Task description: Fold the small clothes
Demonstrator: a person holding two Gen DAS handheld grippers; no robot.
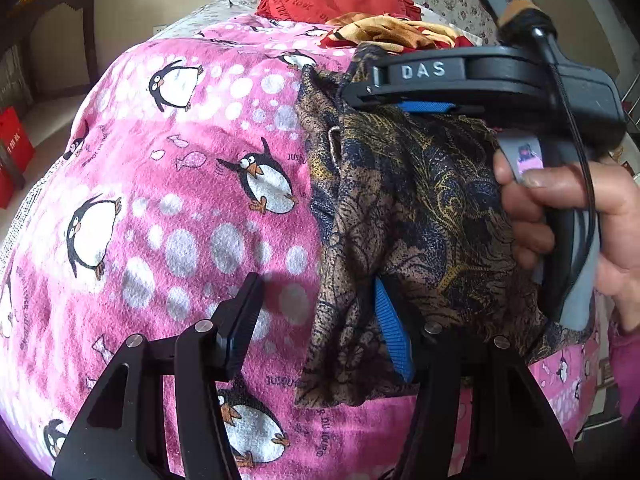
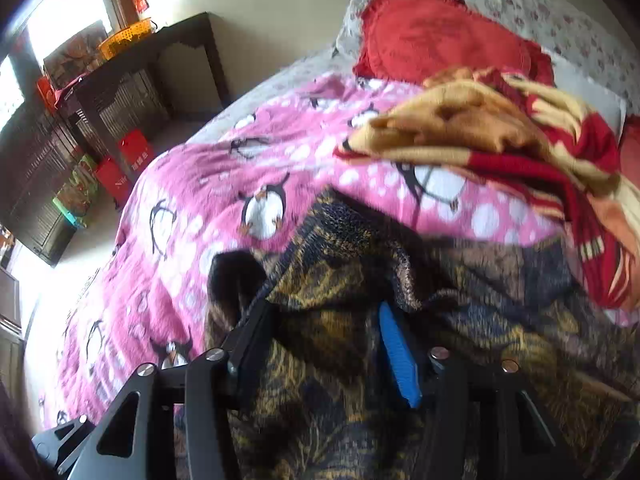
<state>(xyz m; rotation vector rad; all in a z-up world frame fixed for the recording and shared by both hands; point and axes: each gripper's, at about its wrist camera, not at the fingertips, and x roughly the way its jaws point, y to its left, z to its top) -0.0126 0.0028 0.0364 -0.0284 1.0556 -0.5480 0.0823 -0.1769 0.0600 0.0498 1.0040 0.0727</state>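
Note:
A dark brown and gold patterned garment (image 1: pixel 420 208) lies bunched on the pink penguin blanket (image 1: pixel 180 208). My left gripper (image 1: pixel 316 328) stands open at the garment's near left edge. Its blue-padded finger (image 1: pixel 394 336) is tucked against the cloth, and its other finger is over bare blanket. A hand (image 1: pixel 568 216) holds my right gripper (image 1: pixel 348 94) low over the garment's far side. In the right wrist view the right gripper (image 2: pixel 324 344) has its jaws apart with folds of the garment (image 2: pixel 328 380) between and over them, unpinched.
A red ruffled cushion (image 2: pixel 440 36) and a crumpled yellow and red blanket (image 2: pixel 500 128) lie at the head of the bed. The bed's left edge drops to the floor, where red bags (image 2: pixel 136 152) and a dark desk (image 2: pixel 160 52) stand.

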